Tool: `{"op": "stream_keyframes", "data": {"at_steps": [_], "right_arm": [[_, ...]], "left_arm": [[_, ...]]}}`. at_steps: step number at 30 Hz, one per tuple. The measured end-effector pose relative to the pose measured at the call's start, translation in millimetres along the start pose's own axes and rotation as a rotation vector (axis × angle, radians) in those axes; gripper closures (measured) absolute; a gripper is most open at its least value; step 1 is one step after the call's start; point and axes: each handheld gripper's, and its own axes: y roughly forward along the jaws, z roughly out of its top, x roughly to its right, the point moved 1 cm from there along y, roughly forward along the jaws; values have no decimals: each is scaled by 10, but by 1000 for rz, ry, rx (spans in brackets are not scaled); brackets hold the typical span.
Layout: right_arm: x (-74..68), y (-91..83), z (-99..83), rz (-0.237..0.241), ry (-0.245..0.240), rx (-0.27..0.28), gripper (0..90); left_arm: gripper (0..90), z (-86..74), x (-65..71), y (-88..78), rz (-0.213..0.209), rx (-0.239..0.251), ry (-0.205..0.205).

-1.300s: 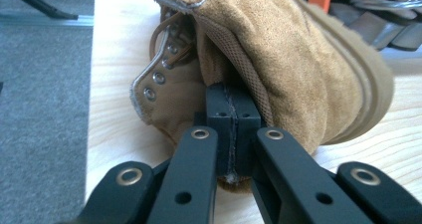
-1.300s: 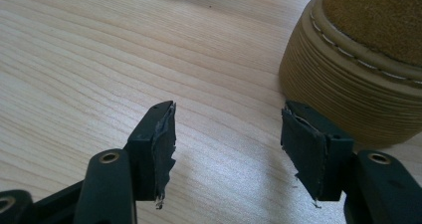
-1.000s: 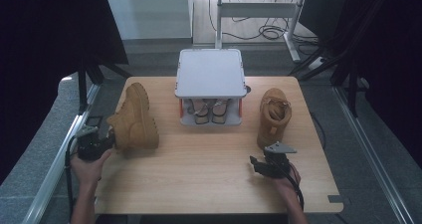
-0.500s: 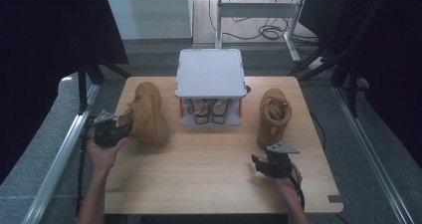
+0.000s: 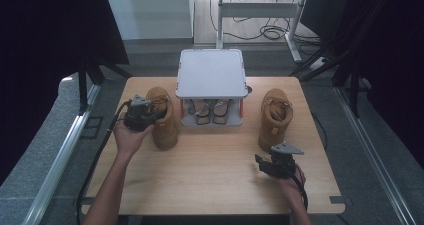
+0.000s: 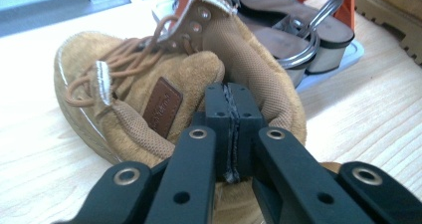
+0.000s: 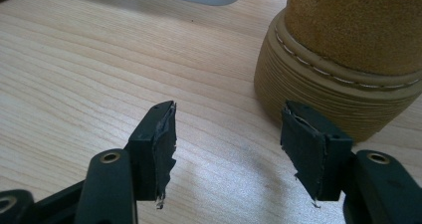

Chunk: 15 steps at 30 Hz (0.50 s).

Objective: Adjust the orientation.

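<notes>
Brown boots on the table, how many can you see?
2. The left boot stands beside the little white rack, pinched at its collar by the left tool. The right boot stands on the rack's other side, just beyond the open right tool.

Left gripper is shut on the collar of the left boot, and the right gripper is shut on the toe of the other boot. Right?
Not quite. The left gripper is shut on the left boot at its collar, but the right gripper is open: the right gripper view shows its jaws apart over bare table, with the other boot just ahead, untouched.
</notes>
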Motion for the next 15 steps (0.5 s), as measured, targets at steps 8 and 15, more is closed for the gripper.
{"op": "stream_keyframes", "data": {"at_steps": [8, 15], "right_arm": [[-16, 11, 0, -5, 2, 1, 389], [-31, 26, -7, 1, -4, -10, 389]], "left_arm": [[893, -52, 156, -326, -34, 113, 6], [890, -194, 329, -333, -91, 122, -16]]}}
